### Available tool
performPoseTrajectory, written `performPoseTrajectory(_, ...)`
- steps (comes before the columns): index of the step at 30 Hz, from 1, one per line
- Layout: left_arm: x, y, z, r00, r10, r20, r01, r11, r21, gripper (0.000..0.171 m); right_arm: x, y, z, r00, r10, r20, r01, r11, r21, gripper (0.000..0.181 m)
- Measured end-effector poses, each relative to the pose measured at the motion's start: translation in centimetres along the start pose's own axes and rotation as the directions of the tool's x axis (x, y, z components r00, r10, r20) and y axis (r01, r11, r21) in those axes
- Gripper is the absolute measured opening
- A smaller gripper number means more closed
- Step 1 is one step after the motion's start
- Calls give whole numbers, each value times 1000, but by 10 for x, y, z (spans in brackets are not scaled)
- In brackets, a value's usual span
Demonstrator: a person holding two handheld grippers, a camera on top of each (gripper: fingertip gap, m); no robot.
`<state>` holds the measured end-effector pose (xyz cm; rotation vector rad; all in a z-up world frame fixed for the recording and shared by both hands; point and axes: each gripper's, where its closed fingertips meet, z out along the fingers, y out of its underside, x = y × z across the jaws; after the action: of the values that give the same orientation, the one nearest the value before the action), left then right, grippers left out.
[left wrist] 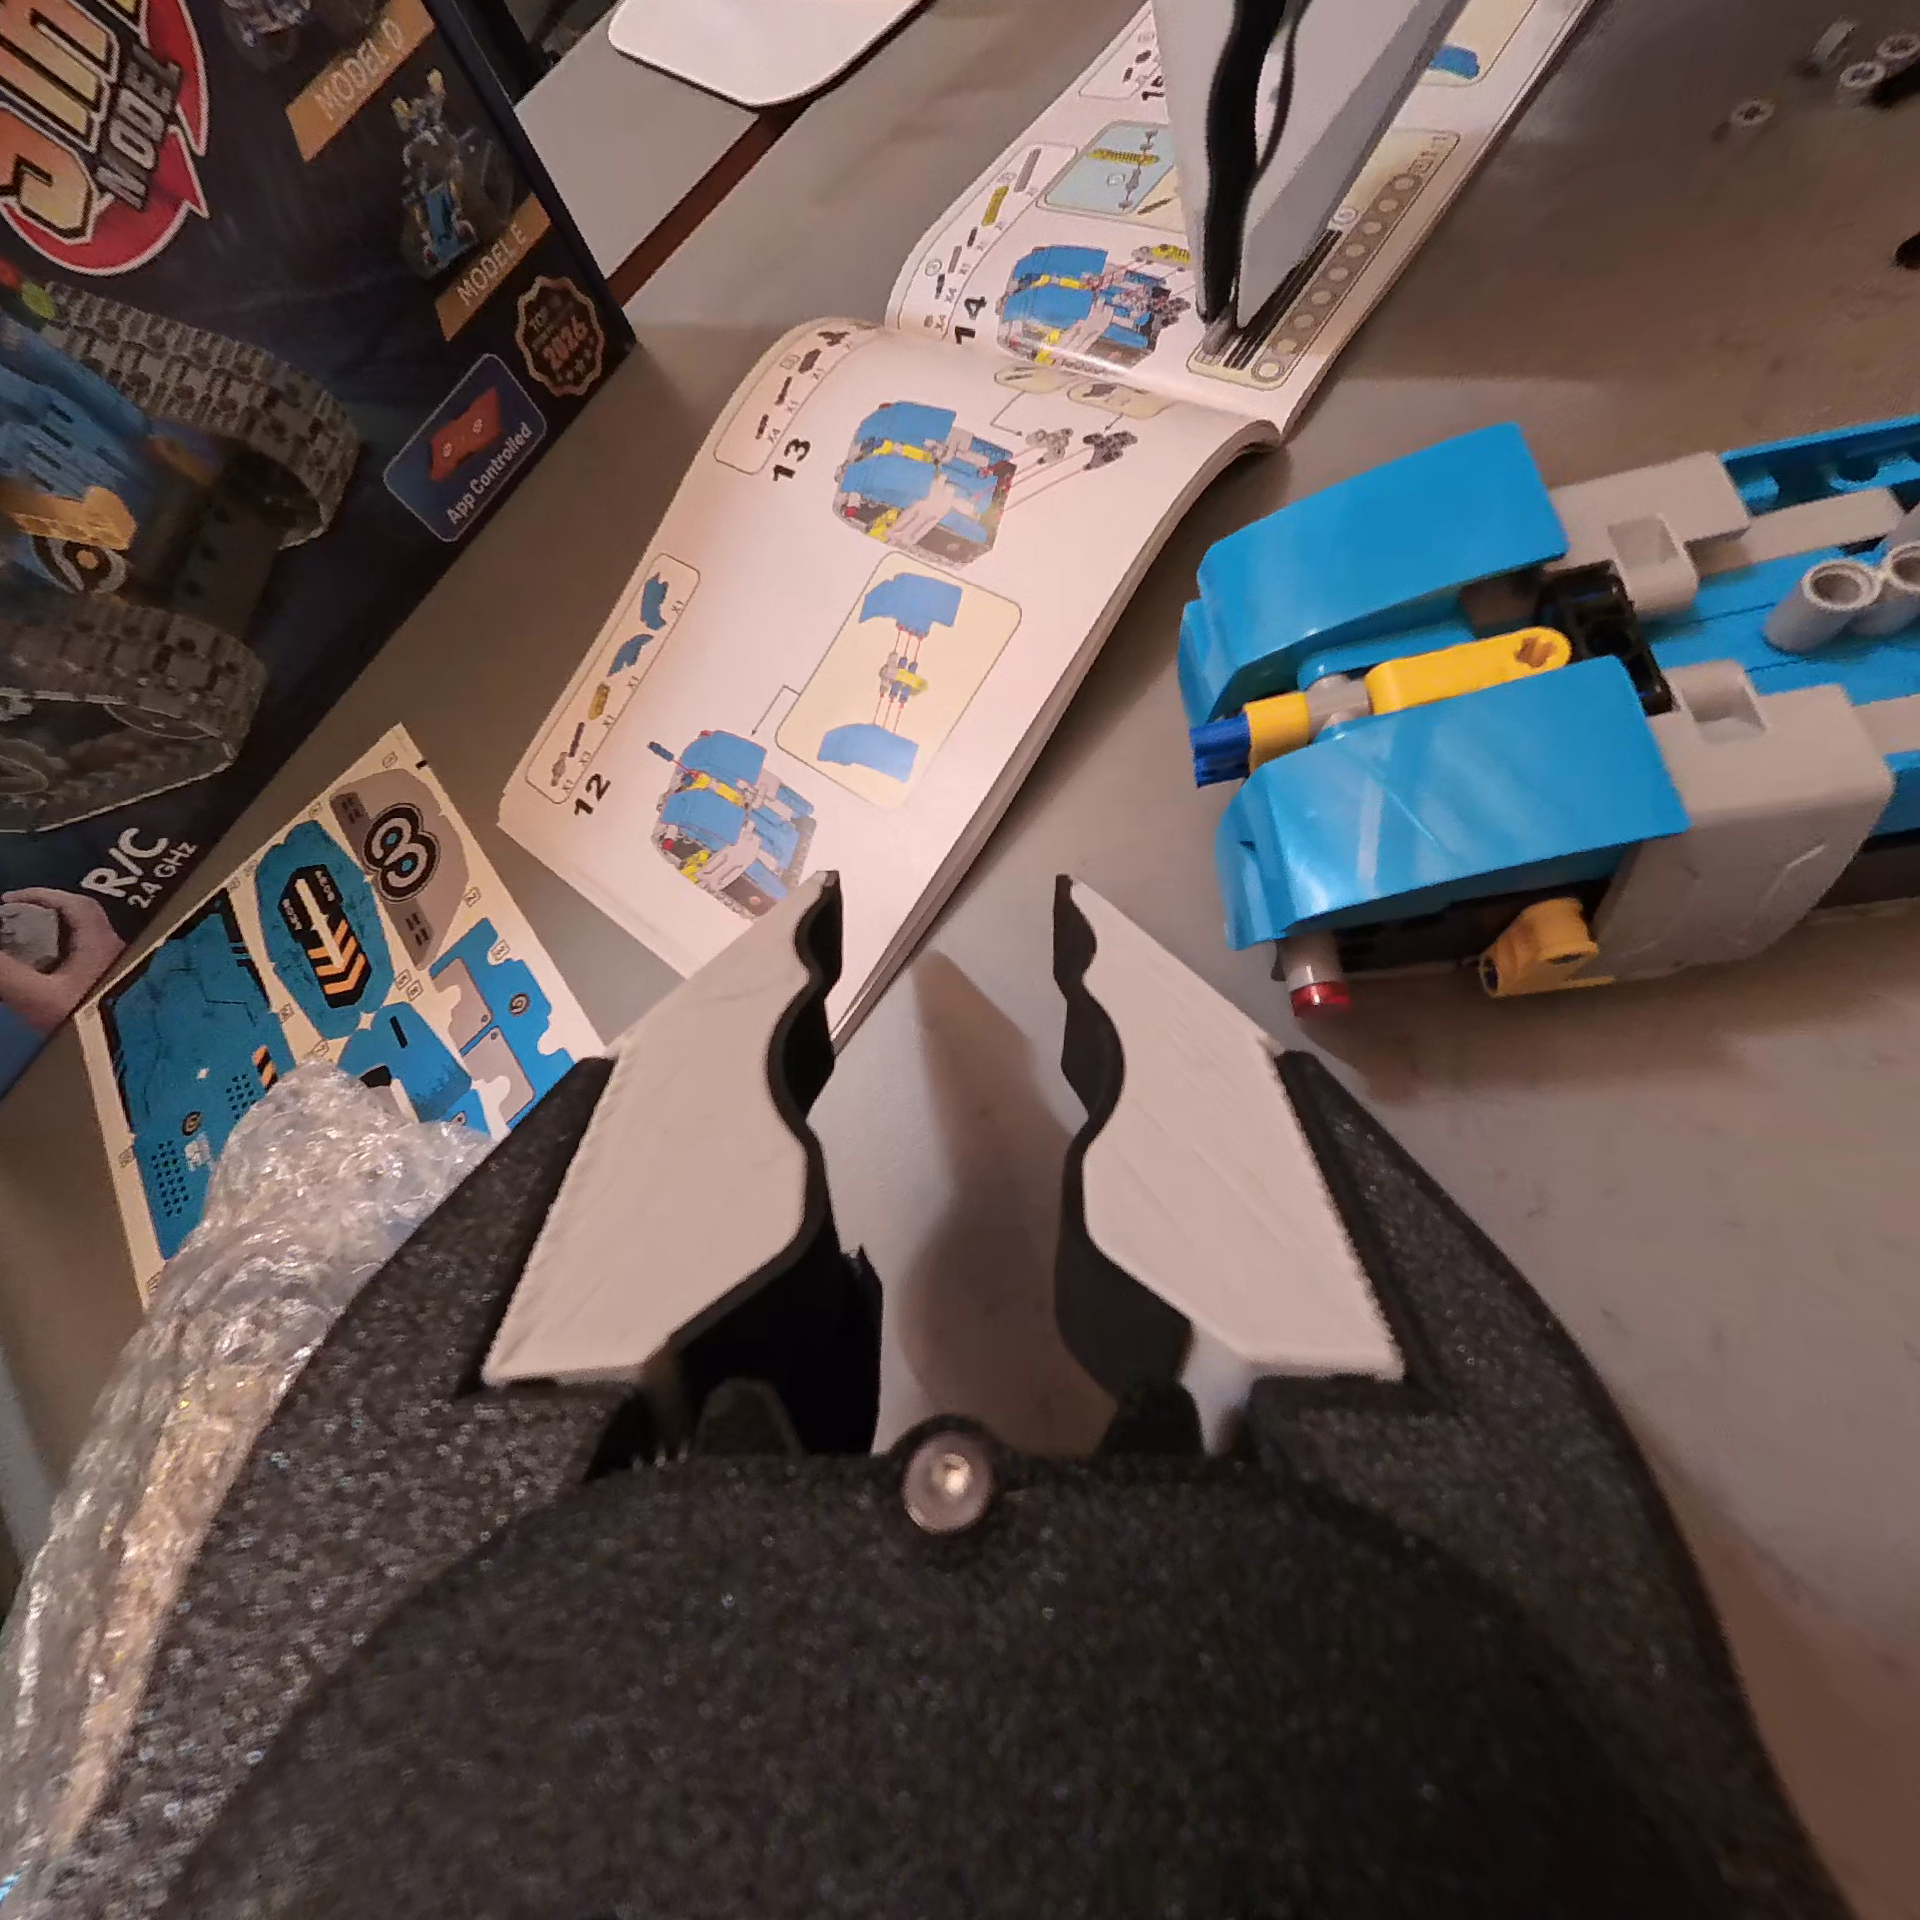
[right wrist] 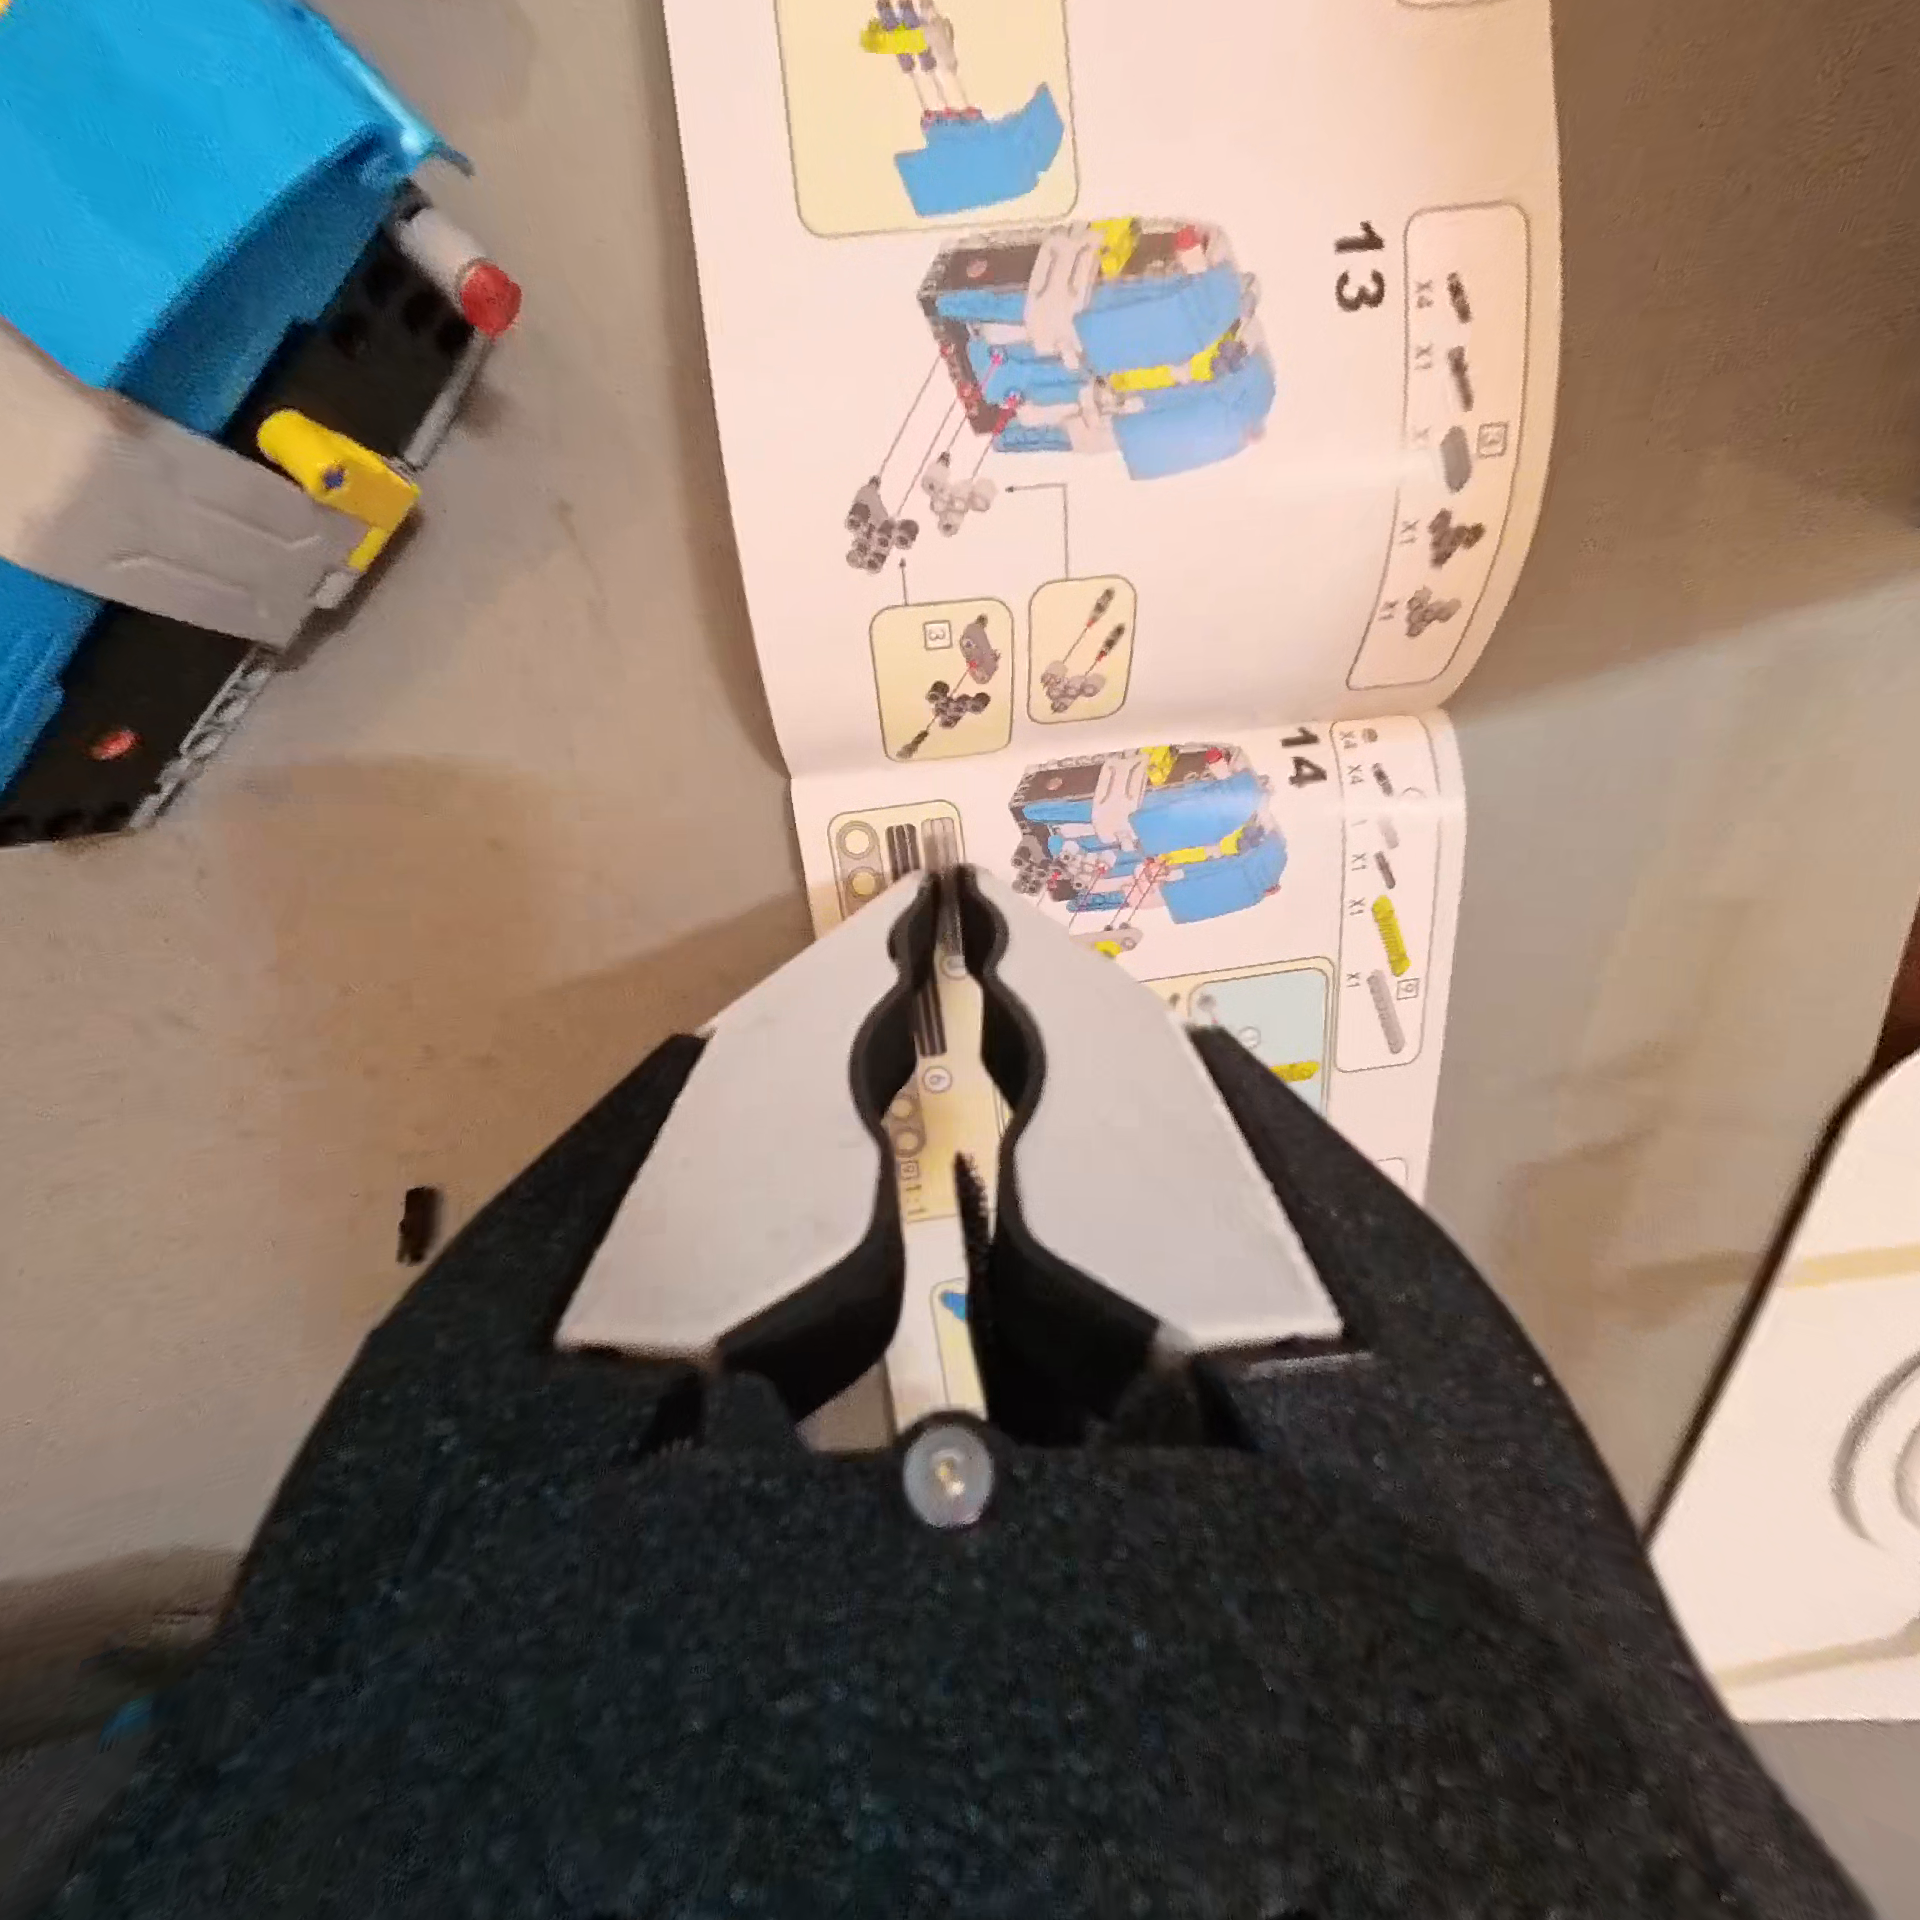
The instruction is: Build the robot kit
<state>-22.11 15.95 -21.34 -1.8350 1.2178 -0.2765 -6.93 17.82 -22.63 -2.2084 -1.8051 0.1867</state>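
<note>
An open instruction booklet [left wrist: 883,582] lies on the grey table [left wrist: 1558,1195]. My left gripper [left wrist: 945,894] is open and empty, just above the table at the booklet's near edge. A blue, grey and yellow brick model [left wrist: 1507,727] lies to its right. My right gripper [right wrist: 943,883] is shut, its tips down on the booklet's page [right wrist: 1143,416] near the page edge. It also shows in the left wrist view [left wrist: 1221,312], coming in from the far side. I cannot tell whether it pinches the paper. The model [right wrist: 156,312] is to its left.
The dark toy box [left wrist: 260,364] stands at the left, with a sticker sheet [left wrist: 312,987] and bubble wrap [left wrist: 260,1195] in front of it. A white object [right wrist: 1818,1403] lies beside the booklet. A small black piece [right wrist: 416,1226] and small grey pieces [left wrist: 1860,73] lie loose. Left tips to right tips: about 15 cm.
</note>
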Motion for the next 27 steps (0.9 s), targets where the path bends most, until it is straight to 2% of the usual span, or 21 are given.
performPoseTrajectory(3,0,0,0,1000,3,1,-3,1000,0,41,0,-1,0,999,-42,-33,42,999,-17,3)
performPoseTrajectory(27,1,0,0,1000,19,6,-19,1000,-1,41,-2,-5,1,995,-80,-59,77,996,-42,3)
